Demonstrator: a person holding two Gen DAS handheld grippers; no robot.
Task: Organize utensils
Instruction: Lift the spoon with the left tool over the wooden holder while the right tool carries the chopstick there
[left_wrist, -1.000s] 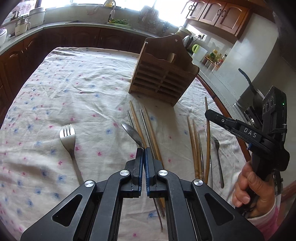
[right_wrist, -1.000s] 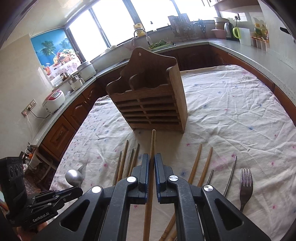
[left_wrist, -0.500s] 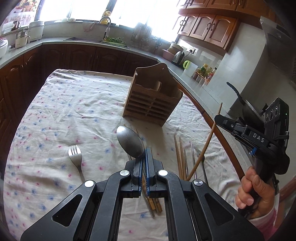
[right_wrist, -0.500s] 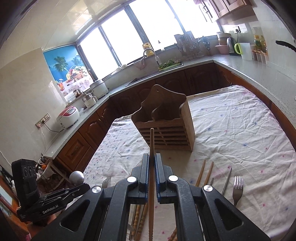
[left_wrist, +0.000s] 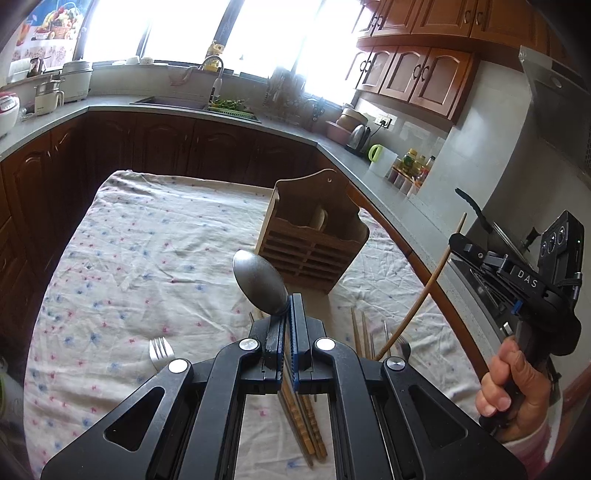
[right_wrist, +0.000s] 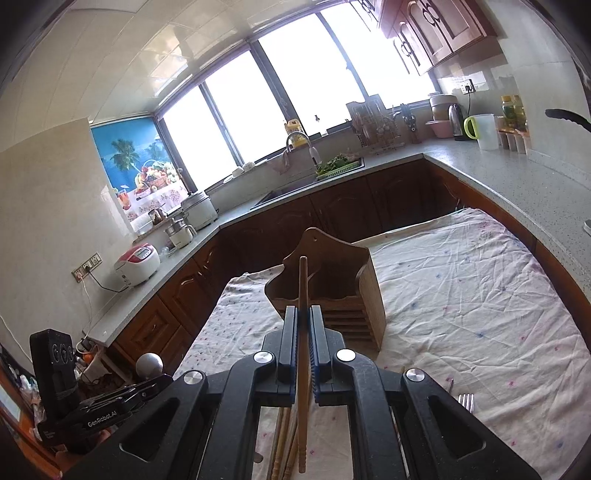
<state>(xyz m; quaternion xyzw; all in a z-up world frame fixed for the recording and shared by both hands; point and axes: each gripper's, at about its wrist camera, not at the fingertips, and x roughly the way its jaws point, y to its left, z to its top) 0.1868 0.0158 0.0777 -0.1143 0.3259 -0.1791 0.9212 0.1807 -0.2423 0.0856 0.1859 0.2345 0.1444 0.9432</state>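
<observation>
My left gripper is shut on a metal spoon, held high above the table with its bowl pointing up. My right gripper is shut on a wooden chopstick, which also shows in the left wrist view, lifted and slanted. The wooden utensil holder stands upright on the flowered tablecloth, ahead of both grippers; it also shows in the right wrist view. Several chopsticks and a fork lie on the cloth below.
Another fork lies at the right of the cloth. Dark wooden cabinets and a grey counter ring the table, with a kettle, jars and a rice cooker on them. A stove area lies behind my right hand.
Both grippers have risen well above the table, lifting the spoon and the chopstick off the cloth. The holder now looks smaller and farther below.
</observation>
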